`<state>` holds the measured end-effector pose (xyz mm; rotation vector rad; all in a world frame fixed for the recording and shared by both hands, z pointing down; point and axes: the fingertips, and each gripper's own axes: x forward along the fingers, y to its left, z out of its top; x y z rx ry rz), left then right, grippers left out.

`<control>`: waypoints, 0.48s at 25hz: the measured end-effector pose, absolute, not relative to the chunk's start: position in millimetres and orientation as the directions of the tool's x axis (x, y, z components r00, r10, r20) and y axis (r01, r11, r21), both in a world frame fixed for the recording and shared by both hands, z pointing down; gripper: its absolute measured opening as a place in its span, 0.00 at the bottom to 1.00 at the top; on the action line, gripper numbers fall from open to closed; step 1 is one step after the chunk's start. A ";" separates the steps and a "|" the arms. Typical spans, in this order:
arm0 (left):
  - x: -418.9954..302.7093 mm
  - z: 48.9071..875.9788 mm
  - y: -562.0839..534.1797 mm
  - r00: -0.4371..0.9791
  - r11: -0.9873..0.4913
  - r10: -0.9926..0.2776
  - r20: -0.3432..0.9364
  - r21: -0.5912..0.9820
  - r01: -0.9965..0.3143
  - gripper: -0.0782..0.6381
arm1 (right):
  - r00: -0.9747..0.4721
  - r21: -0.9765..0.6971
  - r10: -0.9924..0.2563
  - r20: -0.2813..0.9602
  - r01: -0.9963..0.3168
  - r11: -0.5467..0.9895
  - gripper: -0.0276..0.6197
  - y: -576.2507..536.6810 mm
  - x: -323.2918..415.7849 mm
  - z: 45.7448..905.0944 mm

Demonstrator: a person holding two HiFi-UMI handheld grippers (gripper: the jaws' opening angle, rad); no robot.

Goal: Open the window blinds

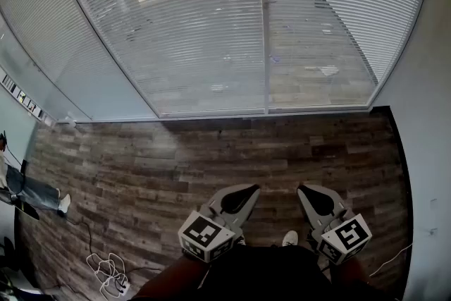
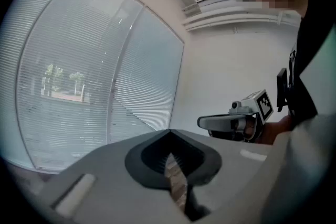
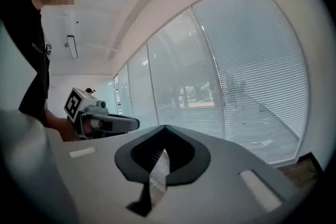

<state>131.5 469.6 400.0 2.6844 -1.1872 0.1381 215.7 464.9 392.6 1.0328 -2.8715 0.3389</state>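
White blinds (image 1: 211, 32) fully lowered, slats partly see-through | left gripper (image 1: 251, 187), right gripper (image 1: 301, 188): fingers closed, empty

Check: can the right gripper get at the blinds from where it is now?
Probably not yet. The right gripper hangs low by the person's legs, jaws shut, with a stretch of wood floor between it and the blinds. Nothing stands in that path, so stepping forward should do.

Soft daylight filters through the window blinds (image 1: 211, 32); edges bend fisheye-style, corners vignetted dark
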 end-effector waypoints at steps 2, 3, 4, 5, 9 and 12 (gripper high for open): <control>132.8 399.8 469.7 0.672 -0.655 -0.722 0.168 0.147 -0.741 0.11 | -0.775 -0.176 -0.616 0.141 -0.632 0.755 0.08 465.3 216.3 391.9; 133.4 399.8 469.6 0.672 -0.655 -0.722 0.168 0.147 -0.741 0.11 | -0.776 -0.172 -0.614 0.141 -0.630 0.757 0.08 465.3 216.7 392.0; 133.9 399.8 469.1 0.672 -0.656 -0.721 0.167 0.148 -0.740 0.11 | -0.778 -0.169 -0.613 0.140 -0.629 0.759 0.08 465.0 216.9 392.2; 134.4 399.7 468.4 0.673 -0.656 -0.721 0.165 0.148 -0.740 0.11 | -0.779 -0.165 -0.612 0.139 -0.628 0.761 0.08 464.4 217.1 392.5; 133.9 399.5 464.8 0.673 -0.657 -0.722 0.163 0.144 -0.740 0.11 | -0.770 -0.185 -0.623 0.139 -0.638 0.747 0.08 460.4 218.1 390.8; 133.3 400.5 463.8 0.661 -0.639 -0.728 0.183 0.168 -0.751 0.11 | -0.776 -0.248 -0.619 0.122 -0.628 0.738 0.08 459.6 221.5 391.6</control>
